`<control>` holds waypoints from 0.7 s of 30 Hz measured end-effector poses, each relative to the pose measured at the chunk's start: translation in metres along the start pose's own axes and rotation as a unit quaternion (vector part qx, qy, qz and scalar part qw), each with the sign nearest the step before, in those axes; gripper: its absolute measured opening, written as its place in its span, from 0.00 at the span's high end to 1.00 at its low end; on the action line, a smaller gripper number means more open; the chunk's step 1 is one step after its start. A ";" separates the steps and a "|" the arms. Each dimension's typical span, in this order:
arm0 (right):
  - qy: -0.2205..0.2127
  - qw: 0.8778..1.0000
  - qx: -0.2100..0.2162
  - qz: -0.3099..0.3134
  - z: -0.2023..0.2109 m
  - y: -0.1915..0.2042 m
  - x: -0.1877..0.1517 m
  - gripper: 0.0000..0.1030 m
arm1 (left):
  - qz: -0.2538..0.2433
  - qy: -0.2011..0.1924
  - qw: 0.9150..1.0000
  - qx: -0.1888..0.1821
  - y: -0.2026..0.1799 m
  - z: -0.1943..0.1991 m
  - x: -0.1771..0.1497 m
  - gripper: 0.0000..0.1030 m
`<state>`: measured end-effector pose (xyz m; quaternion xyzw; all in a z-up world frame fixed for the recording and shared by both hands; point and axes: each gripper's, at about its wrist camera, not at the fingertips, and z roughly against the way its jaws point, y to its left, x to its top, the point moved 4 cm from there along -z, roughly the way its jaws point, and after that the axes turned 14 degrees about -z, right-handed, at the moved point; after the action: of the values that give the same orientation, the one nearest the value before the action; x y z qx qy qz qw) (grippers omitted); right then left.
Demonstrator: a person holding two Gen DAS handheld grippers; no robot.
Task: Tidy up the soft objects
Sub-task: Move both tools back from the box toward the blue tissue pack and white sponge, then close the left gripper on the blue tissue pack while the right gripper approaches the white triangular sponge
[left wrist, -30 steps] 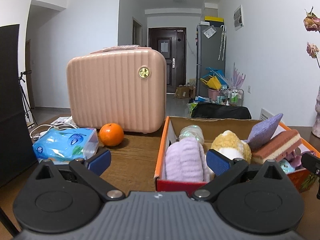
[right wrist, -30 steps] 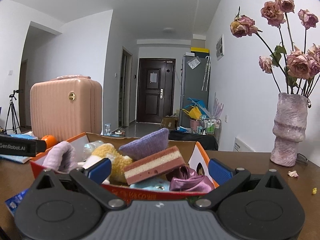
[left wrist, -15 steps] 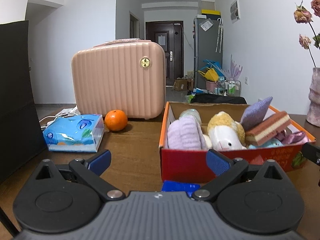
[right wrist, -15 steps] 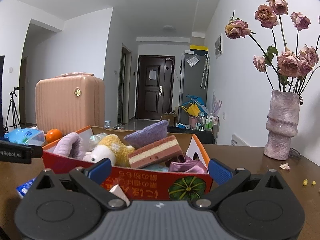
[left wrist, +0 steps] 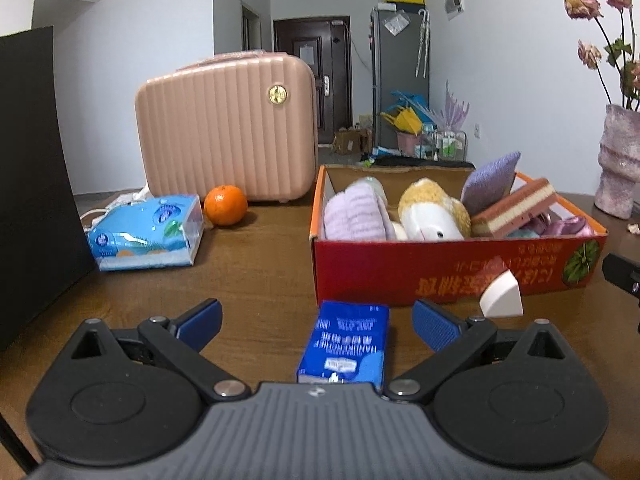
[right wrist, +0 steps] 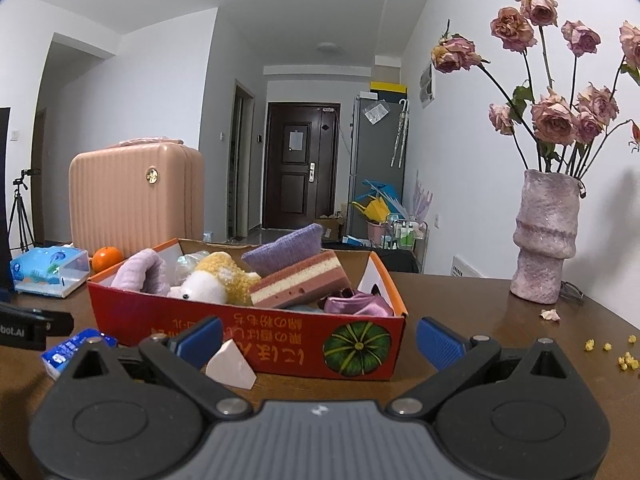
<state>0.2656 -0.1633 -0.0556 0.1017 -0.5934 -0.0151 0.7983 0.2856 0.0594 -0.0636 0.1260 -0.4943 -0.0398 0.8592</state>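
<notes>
A red cardboard box (left wrist: 440, 268) (right wrist: 280, 336) on the wooden table holds soft things: a lilac towel (left wrist: 354, 212), a yellow and white plush (left wrist: 430, 210), a purple pillow (left wrist: 490, 182), a layered cake sponge (left wrist: 516, 206) and purple cloth (left wrist: 560, 226). A blue tissue pack (left wrist: 348, 346) lies in front of the box between my left gripper's (left wrist: 316, 326) open fingers. A white wedge sponge (left wrist: 502, 298) (right wrist: 232, 366) lies beside it. My right gripper (right wrist: 318, 338) is open and empty before the box front.
A pink suitcase (left wrist: 228, 128) stands at the back left with an orange (left wrist: 225, 205) and a blue tissue box (left wrist: 148, 232) before it. A black panel (left wrist: 32, 184) is at far left. A vase of dried roses (right wrist: 546, 236) stands at right, crumbs (right wrist: 616, 354) near it.
Both grippers have pulled back from the box toward the table's near side. The blue tissue pack and white wedge sponge have come into view in front of the box.
</notes>
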 end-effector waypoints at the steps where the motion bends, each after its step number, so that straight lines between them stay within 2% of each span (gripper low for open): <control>1: 0.001 1.000 0.000 0.000 0.001 0.000 -0.001 0.00 | 0.000 0.005 1.000 -0.004 -0.001 -0.001 -0.001 0.00; 14: 0.019 1.000 -0.009 0.003 -0.004 -0.001 -0.005 0.00 | -0.010 0.078 0.996 -0.044 -0.010 -0.040 -0.017 0.00; 17: 0.022 1.000 -0.010 0.005 -0.005 -0.001 -0.006 0.00 | -0.014 0.079 0.995 -0.054 -0.012 -0.043 -0.016 0.08; 21: 0.024 1.000 -0.011 0.008 -0.006 0.000 -0.006 0.00 | -0.013 0.088 0.994 -0.065 -0.014 -0.049 -0.017 0.26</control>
<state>0.2696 -0.1610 -0.0633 0.0882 -0.5745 -0.0127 0.8137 0.3195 0.0581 -0.1052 0.0790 -0.4114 -0.0718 0.9052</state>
